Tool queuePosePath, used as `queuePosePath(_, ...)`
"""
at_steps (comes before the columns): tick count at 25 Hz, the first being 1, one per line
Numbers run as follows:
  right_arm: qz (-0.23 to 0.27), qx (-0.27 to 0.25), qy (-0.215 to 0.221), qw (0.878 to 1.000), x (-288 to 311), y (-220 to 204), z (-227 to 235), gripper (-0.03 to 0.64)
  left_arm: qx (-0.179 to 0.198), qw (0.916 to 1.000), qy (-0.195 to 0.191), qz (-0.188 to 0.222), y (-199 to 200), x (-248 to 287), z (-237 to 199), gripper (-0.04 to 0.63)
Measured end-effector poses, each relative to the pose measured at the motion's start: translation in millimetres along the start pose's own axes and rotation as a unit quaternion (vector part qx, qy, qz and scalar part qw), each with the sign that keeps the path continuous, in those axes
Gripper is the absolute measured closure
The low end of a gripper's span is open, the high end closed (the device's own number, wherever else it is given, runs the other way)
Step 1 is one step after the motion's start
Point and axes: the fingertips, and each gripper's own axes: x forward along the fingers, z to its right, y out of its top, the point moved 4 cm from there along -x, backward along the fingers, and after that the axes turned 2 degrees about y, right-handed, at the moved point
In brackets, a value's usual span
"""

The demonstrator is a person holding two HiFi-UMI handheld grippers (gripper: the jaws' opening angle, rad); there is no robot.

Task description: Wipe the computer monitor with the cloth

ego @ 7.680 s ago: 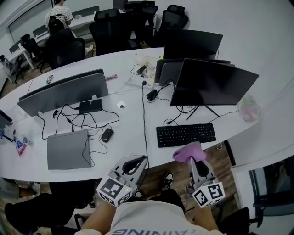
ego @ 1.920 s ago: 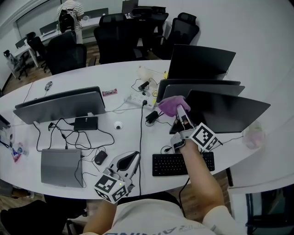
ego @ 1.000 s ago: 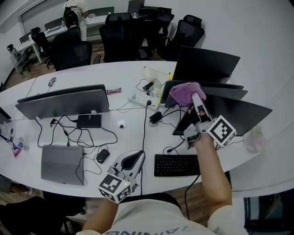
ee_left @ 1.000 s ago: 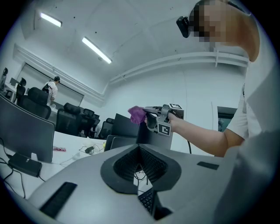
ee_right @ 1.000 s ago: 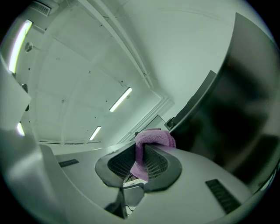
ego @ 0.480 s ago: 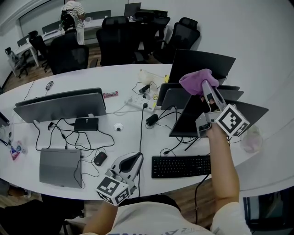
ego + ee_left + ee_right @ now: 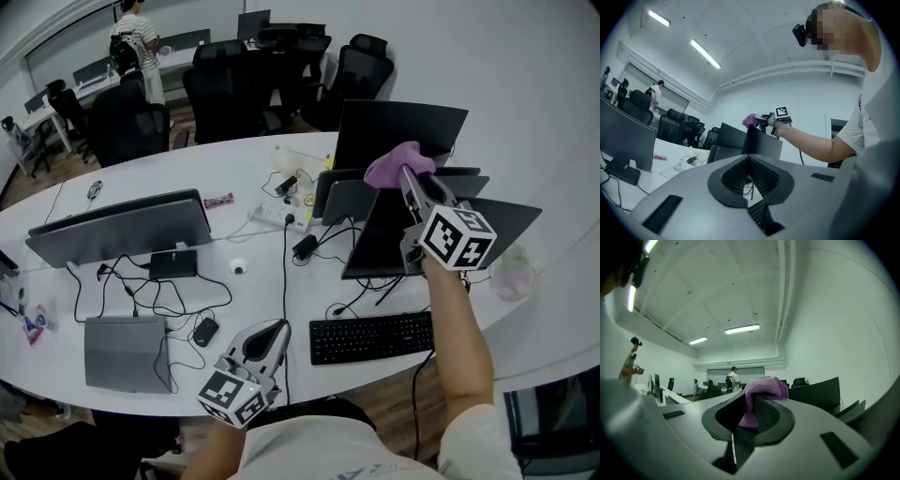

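Your right hand-held gripper (image 7: 410,180) is clenched on the purple cloth (image 7: 394,163). The wad bulges out past the jaw tips, so the cloth leads and will likely meet the glass first.

In the head view the cloth sits at the upper left corner of the nearest monitor (image 7: 375,246), the tilted one behind the keyboard (image 7: 370,337). I can't tell whether it is touching the top edge or hanging just above it.

From the cloth, the dark screen spreads toward 4 and 5 o'clock. Its long axis runs from 9 to 3 o'clock, and the top edge leads off toward 3. That suggests your wipe should travel along that line toward 3 o'clock, then drop toward 6 for the next pass.

Your right hand is plainly the nearer one. Your left hand-held gripper (image 7: 265,336) is down at 7 o'clock from the monitor, at the near edge of the tabletop (image 7: 272,291) and well apart from the screen. Its jaws are closed together with nothing between them.
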Motion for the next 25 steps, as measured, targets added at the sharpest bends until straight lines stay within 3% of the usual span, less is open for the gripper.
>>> queuePosePath(5,-0.035,-0.117,0.003,0.993,-10,-18,-20,0.554,-0.009,0.9999,-0.012,-0.001,-1,0,1,0.586)
queuePosePath(7,-0.046,-0.141,0.001,0.989,-9,-25,-20,0.554,-0.007,0.9999,-0.015,-0.005,-1,1,0,0.586)
queuePosePath(16,-0.053,-0.128,0.010,0.990,-6,-32,-15,0.554,0.016,0.9994,-0.029,-0.011,10,9,3,0.586)
queuePosePath(25,-0.032,-0.141,0.013,0.989,-15,-32,10,0.554,0.038,0.9990,-0.005,-0.022,8,40,31,0.586)
